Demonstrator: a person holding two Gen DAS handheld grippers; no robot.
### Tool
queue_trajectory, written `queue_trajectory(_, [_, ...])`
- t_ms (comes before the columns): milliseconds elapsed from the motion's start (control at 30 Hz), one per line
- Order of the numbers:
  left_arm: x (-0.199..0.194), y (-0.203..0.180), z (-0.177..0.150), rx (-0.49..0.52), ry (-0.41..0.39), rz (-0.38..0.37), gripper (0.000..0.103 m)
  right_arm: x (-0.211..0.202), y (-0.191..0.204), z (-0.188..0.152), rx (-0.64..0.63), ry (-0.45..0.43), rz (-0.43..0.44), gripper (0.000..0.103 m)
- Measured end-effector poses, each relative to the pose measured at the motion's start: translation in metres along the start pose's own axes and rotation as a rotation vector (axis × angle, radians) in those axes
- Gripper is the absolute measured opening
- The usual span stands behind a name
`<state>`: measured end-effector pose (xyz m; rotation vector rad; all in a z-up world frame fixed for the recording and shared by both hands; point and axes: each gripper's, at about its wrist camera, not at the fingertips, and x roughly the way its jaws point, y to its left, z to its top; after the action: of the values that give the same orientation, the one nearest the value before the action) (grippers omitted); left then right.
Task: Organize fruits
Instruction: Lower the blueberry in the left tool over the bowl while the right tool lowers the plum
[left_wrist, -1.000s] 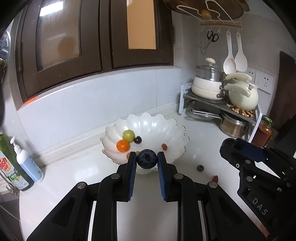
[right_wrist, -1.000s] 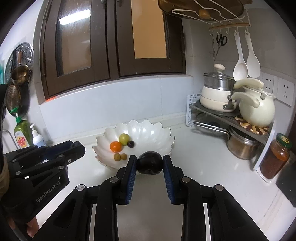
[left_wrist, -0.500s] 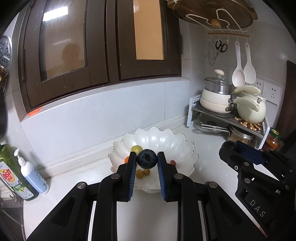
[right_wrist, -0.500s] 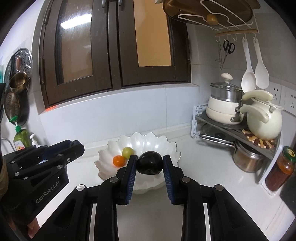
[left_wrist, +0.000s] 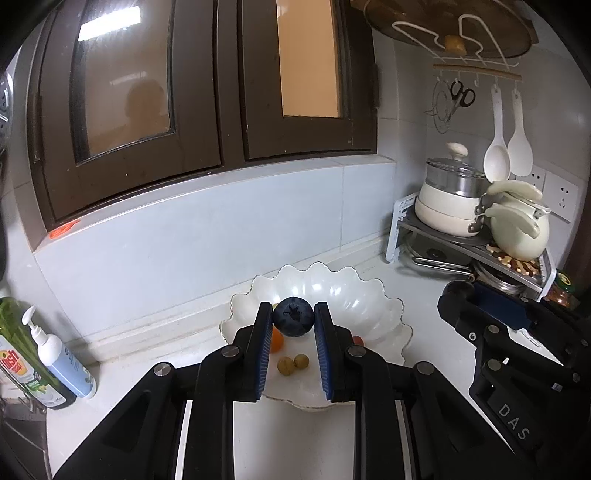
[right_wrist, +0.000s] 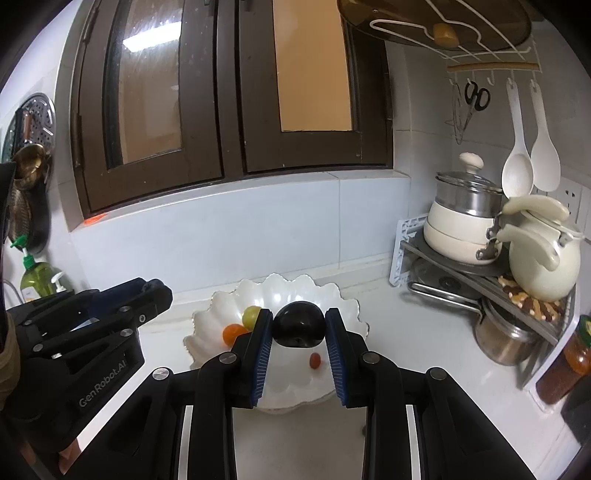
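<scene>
Left gripper (left_wrist: 292, 322): clamped on blueberry (left_wrist: 293, 316), now over white scalloped bowl (left_wrist: 376, 295), nearer than second ago. Right gripper (right_wrist: 298, 326): clamped on dark plum (right_wrist: 299, 325), likewise advanced over bowl. Grips unchanged.

Both wrist cameras close above the counter, angled down along their fingers, sharing the scalloped white bowl (left_wrist: 384, 314) (right_wrist: 343, 306), side by side.

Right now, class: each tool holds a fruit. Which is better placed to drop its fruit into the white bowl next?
Roughly equal; slightly the left tool, whose blueberry appears over the bowl.
</scene>
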<state>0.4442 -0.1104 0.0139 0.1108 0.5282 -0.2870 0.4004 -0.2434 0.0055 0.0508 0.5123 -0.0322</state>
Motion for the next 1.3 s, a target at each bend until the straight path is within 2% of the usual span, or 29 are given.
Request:
queue_trajectory(333, [0.026, -0.004, 0.012, 0.030, 0.026, 0.037, 0.024, 0.033, -0.007, 0.017, -0.010, 0.042, -0.002, 0.030])
queue_trajectory(633, [0.058, -0.002, 0.023, 0.037, 0.090, 0.034, 0.024, 0.075, -0.019, 0.033, 0.011, 0.125, 0.018, 0.030])
queue_trajectory(1300, [0.134, -0.009, 0.030, 0.049, 0.256, 0.027, 0.024, 0.156, -0.032, 0.035, -0.014, 0.323, 0.011, 0.030])
